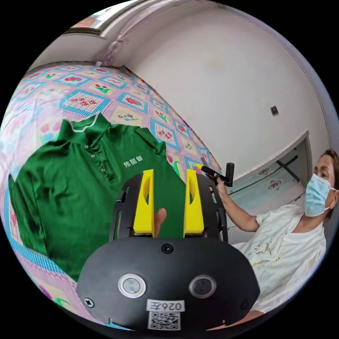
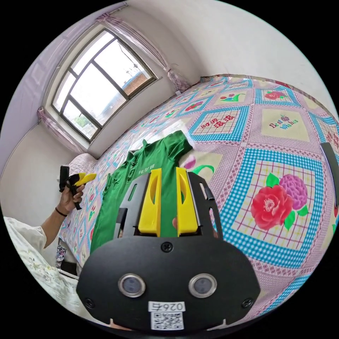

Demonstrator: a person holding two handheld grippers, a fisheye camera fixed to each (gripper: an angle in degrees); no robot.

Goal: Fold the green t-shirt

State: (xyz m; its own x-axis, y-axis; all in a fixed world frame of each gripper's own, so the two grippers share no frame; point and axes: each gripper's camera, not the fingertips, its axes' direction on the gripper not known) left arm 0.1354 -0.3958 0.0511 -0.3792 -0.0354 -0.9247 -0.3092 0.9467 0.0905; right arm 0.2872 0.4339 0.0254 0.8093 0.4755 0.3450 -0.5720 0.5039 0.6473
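Item: green t-shirt (image 1: 81, 190), lying flat and face-up on the patchwork bedspread (image 1: 88, 100), collar toward 11 o'clock in the left gripper view, placket buttoned, both sleeves spread; no fold yet made. In the right gripper view the same shirt (image 2: 155, 166) runs from 12 to 8 o'clock behind the jaws. Left gripper (image 1: 168, 176): yellow jaws parted to a moderate gap, nothing between them, held above the shirt's lower body. Right gripper (image 2: 166, 176): jaws parted, narrower gap, empty, likewise clear of the cloth. Each tool also appears in the other's view, raised in a hand at 3 o'clock (image 1: 220, 174) and at 9 o'clock (image 2: 76, 180). Handling note, as judgement: bring each gripper down to a sleeve or side edge, pinch one layer only, and lift both ends evenly so the fold line stays straight.
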